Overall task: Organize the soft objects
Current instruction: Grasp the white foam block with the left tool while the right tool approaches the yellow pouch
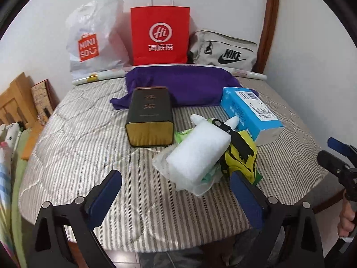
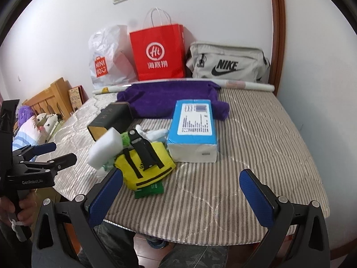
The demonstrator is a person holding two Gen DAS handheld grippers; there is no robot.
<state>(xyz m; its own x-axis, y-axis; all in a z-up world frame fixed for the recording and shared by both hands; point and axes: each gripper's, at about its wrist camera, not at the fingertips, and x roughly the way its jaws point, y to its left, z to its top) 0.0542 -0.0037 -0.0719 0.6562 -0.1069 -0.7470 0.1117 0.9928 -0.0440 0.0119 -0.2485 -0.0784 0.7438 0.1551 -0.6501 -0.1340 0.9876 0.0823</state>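
Left tongs [image 1: 176, 192], right tongs [image 2: 180, 192]: both released, empty. White foam block [image 1: 198, 154] touching yellow pouch [image 2: 145, 165]; tissue pack [image 2: 194, 131] at 2 o'clock.

Surface: table [image 1: 78, 178] under a grey-and-white striped quilted cover.
Centre: dark tin box [image 1: 149, 116] lying on its side.
4 o'clock of the tin: heap of white foam block [image 1: 196, 154], yellow pouch [image 1: 242, 156] and green bits, touching.
2 o'clock: blue tissue pack [image 1: 250, 111].
12 o'clock: purple cloth [image 1: 185, 84]; behind it a paper roll [image 1: 98, 77], white plastic bag [image 1: 93, 38], red paper bag [image 1: 159, 35], grey Nike bag [image 1: 223, 49] by the wall.
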